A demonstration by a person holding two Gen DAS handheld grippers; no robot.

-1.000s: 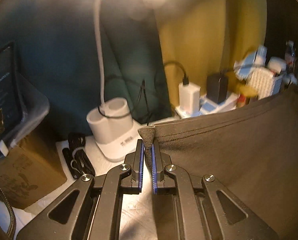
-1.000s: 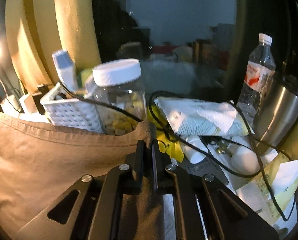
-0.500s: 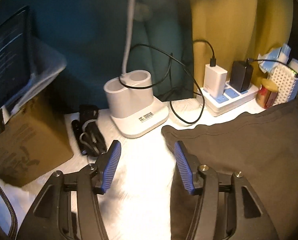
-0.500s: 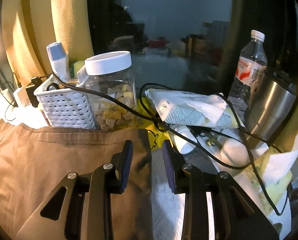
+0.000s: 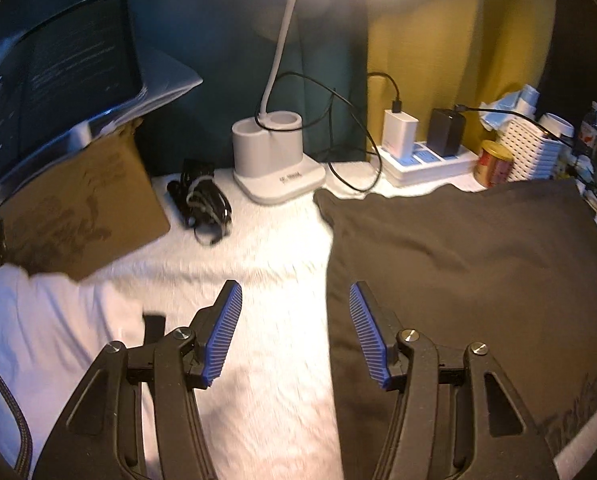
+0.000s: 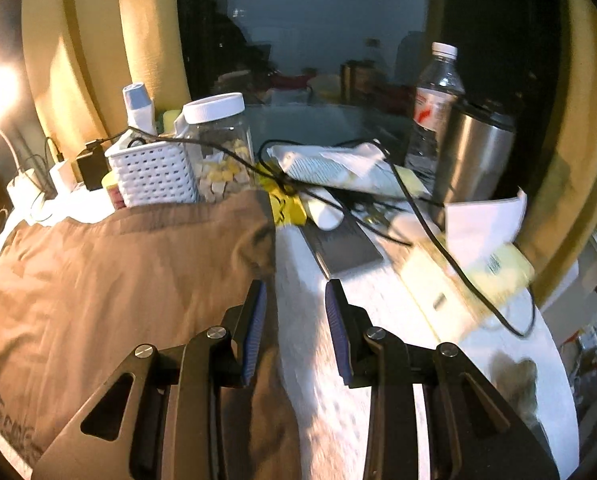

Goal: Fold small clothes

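A brown garment [image 5: 466, 264] lies flat on the white fuzzy table cover [image 5: 258, 248], with printed lettering near its lower edge. My left gripper [image 5: 294, 336] hovers open over the garment's left edge; only bare cover and the cloth's edge lie below its blue pads, which press on nothing. In the right wrist view the same garment [image 6: 118, 280] fills the left half, and my right gripper [image 6: 296, 330] stands open above its right edge, holding nothing. The far corners of the garment rest near the lamp base and the white basket.
Behind the garment stand a white lamp base [image 5: 274, 164], a power strip with chargers [image 5: 422, 152], a white basket [image 6: 154, 172], a clear jar [image 6: 222, 148], a water bottle [image 6: 434, 100] and a steel tumbler [image 6: 474, 160]. A cardboard box [image 5: 78, 208] and a laptop [image 5: 58, 76] sit left. Cables and papers clutter the right.
Both grippers were shut on the garment's far corners a second ago. They let go, the cloth dropped flat, and both have pulled back toward the near side with jaws apart.
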